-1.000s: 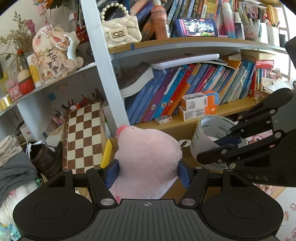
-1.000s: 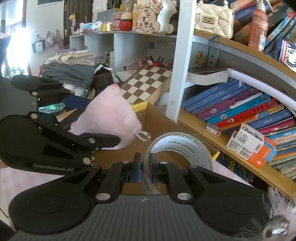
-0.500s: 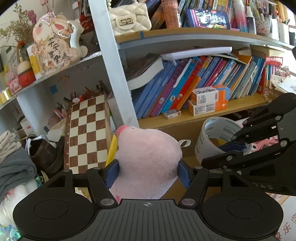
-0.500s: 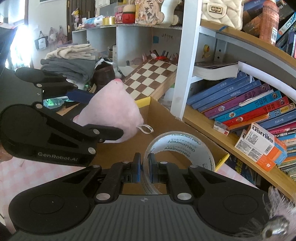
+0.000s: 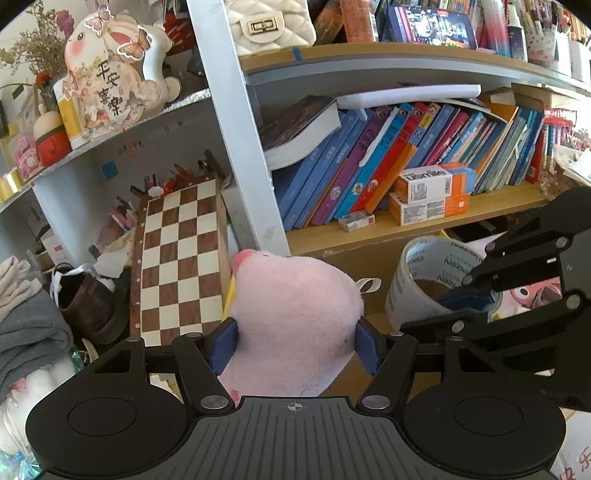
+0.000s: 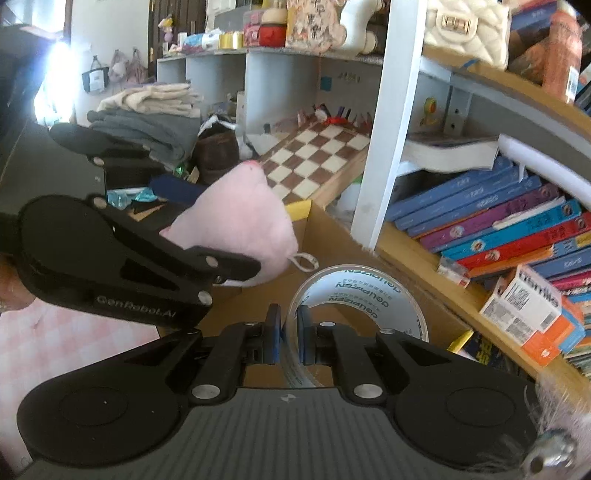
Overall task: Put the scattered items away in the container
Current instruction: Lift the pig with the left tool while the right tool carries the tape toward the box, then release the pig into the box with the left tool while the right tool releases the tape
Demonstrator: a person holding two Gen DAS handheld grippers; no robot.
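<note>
Here the left tool [image 5: 295,345] is pinching a pink plush toy [image 5: 291,325], its blue pads pressed into the soft sides of the toy. In the right wrist view the same plush toy [image 6: 236,225] hangs above the near left corner of an open cardboard box [image 6: 332,236], with a small white loop tag dangling from its lower edge. The right tool [image 6: 289,334] is pinching a roll of clear tape [image 6: 364,291], one pad outside the ring and the other inside, gripping the wall of the roll. The roll stands on edge over the box interior, green lettering showing on its inner face. From the left wrist view the tape roll [image 5: 421,280] sits just right of the plush, with the right tool [image 5: 465,299] reaching in from the right side.

Beyond the box stands a shelf unit with a white upright post [image 5: 236,122]. A chessboard [image 5: 177,266] leans against the shelf to the left of the post, and a row of blue, purple and red books [image 5: 388,158] fills the shelf to the right, with orange-and-white cartons [image 5: 432,192] stacked in front of them. A cream quilted handbag [image 5: 269,22] rests on the upper shelf. A pink checked cloth [image 6: 74,343] covers the worktop at lower left in the right wrist view.
</note>
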